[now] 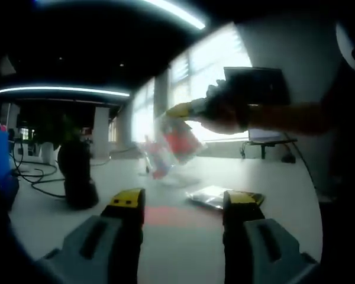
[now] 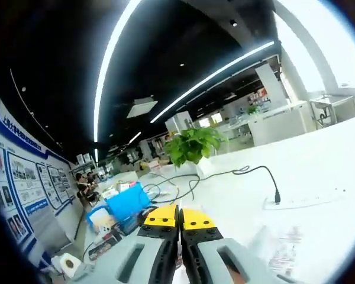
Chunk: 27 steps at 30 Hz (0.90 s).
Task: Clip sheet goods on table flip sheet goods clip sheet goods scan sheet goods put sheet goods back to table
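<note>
Right tongs (image 2: 178, 218) pinch a clear packet (image 1: 176, 145) (print unreadable); left tongs (image 1: 183, 204) gape, empty.

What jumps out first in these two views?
In the left gripper view, the right gripper holds a clear red-printed packet up in the air against the bright windows, above the white table. A second packet lies flat on the table just beyond the open left gripper. In the right gripper view, a leafy green plant stands out mid-table under long ceiling lights.

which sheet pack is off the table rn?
The red-printed packet, held up by the right gripper. The clear glossy packet lies flat on the table.
</note>
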Motion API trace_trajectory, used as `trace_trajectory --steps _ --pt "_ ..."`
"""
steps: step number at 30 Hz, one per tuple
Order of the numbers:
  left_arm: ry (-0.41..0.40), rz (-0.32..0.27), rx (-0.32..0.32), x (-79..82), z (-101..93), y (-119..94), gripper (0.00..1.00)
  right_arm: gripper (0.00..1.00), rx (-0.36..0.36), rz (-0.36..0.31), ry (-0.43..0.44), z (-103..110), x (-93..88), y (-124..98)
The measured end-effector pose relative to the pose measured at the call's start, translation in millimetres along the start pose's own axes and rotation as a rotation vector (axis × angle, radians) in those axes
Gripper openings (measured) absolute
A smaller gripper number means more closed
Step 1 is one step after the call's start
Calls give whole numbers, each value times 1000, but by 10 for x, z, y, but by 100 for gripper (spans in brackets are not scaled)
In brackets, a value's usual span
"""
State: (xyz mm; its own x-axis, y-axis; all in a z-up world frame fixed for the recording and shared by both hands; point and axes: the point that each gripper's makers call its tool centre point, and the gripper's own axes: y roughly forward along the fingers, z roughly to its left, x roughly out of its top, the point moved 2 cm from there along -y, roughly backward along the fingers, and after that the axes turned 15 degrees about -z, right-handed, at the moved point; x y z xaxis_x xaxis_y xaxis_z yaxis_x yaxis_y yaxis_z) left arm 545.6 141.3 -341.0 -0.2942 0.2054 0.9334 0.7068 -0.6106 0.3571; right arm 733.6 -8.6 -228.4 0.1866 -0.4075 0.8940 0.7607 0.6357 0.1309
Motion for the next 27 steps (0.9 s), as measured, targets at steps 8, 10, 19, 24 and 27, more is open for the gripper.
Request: trace_trajectory --steps 8,10,19,24,27 --pt "4 5 -5 -9 -10 3 46 0 -108 12 41 -616 9 -61" --pt "6 6 -5 -11 -11 3 46 0 -124 33 60 -714 -3 -70" --pt "6 7 -8 -13 -16 3 46 0 -208 118 16 -1087 -169 -92" --pt "7 10 -14 -19 -26 5 46 0 -247 134 -44 -1241 -160 -69" --pt "8 9 -14 -16 -28 3 46 0 -257 144 -66 -1329 -157 -27"
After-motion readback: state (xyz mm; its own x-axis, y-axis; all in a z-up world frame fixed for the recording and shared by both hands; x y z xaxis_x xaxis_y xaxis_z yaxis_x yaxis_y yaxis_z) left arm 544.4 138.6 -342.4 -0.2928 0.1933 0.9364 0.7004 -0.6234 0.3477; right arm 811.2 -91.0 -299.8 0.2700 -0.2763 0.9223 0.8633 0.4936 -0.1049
